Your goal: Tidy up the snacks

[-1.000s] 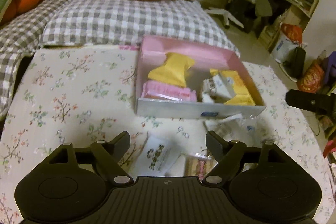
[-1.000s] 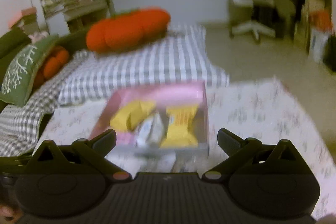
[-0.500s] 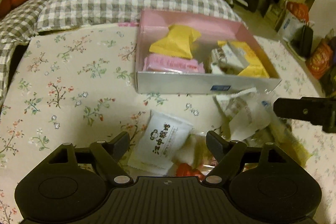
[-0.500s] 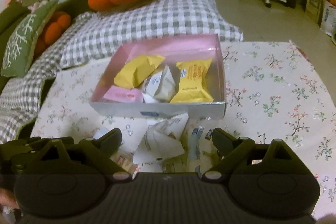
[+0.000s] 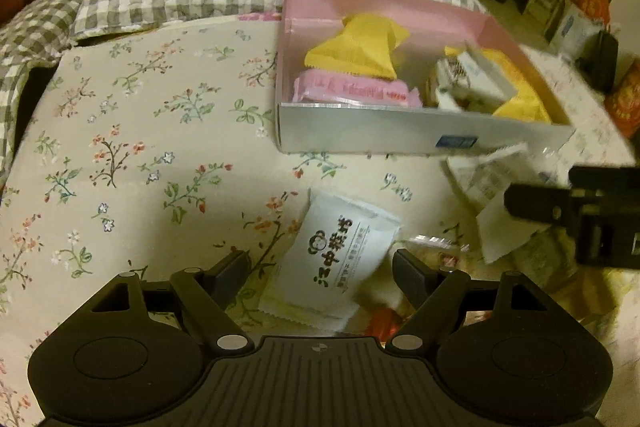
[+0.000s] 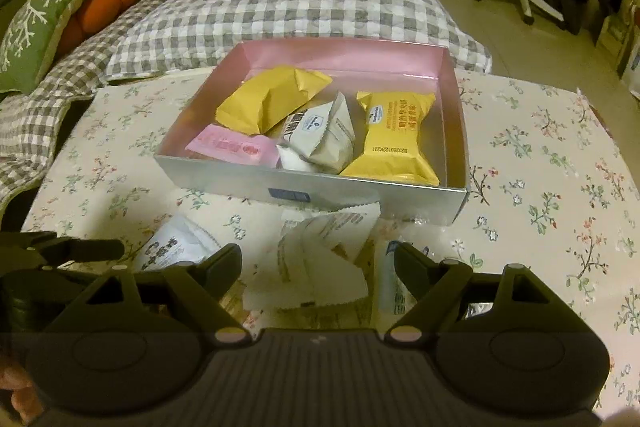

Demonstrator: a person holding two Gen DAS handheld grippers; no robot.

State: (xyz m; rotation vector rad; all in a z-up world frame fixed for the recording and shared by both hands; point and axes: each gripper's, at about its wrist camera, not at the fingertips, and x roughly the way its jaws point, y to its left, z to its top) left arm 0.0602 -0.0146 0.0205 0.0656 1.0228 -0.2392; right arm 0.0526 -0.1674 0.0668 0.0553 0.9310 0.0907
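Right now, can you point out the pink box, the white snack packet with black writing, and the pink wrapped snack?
pink box [image 6: 340,57]: right wrist view, on its far inner wall.
white snack packet [image 5: 340,251]: left wrist view, on its printed front.
pink wrapped snack [image 6: 234,147]: right wrist view, on its top face.

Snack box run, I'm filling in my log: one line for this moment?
left gripper: open over white packet | right gripper: closing, unclamped, over torn wrapper | box: partly filled

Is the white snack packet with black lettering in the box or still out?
Out. The white packet lies on the floral cloth, in front of the box.
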